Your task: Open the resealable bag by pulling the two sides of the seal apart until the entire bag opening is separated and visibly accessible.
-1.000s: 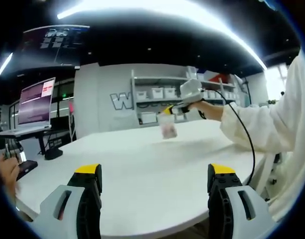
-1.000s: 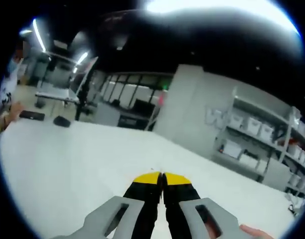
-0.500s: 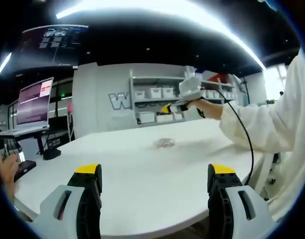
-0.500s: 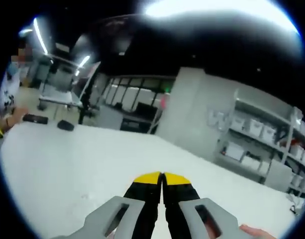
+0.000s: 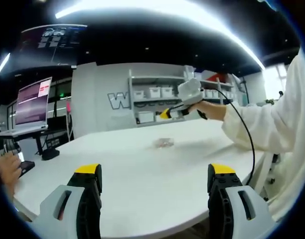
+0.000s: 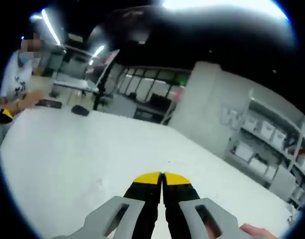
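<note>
Dropped bag (image 5: 165, 143) lies flat, seemingly crumpled.

Bright overall; ceiling light strip (image 5: 157, 10) blows out to white glare at top of both views, and the white table (image 5: 157, 164) reflects it w/ only faint shadows. Strong fisheye bend at edges, bkgd shelving (image 5: 157, 97) soft, slight motion blur in right gripper view.

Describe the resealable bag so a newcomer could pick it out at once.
Start at the big white table in the left gripper view. Near its far edge, below the raised right tongs, lies the resealable bag, flat and alone. It is small, clear and faintly pinkish, unlike the dark items at the table's left end.
</note>
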The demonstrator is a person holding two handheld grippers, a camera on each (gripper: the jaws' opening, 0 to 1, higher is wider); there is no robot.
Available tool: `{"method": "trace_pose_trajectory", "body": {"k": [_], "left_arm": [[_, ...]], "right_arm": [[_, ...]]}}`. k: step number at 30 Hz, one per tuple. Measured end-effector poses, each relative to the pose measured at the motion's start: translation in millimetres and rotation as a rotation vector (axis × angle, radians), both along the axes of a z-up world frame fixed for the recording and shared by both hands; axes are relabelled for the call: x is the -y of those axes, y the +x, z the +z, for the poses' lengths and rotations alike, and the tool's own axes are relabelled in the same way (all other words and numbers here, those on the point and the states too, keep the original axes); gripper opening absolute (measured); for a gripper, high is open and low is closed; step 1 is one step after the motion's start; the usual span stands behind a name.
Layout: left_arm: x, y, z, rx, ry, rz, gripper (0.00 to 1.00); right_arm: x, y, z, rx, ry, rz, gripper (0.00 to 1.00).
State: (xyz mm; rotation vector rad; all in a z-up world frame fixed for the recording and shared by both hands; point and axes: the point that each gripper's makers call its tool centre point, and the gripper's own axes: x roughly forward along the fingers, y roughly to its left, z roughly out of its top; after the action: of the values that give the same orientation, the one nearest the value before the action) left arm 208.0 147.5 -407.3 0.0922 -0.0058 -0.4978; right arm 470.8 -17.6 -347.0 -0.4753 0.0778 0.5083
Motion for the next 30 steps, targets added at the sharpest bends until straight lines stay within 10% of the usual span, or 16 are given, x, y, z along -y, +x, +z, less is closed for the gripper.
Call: {"method": "trace_pose_trajectory", "body": {"k": [30], "left_arm": [[-6.4,-0.1,0.7,0.001,-0.011,0.015,0.87]], "right_arm": [[-37.1,-51.0,-64.9,-0.176,-0.496,0.297,0.00]]}}
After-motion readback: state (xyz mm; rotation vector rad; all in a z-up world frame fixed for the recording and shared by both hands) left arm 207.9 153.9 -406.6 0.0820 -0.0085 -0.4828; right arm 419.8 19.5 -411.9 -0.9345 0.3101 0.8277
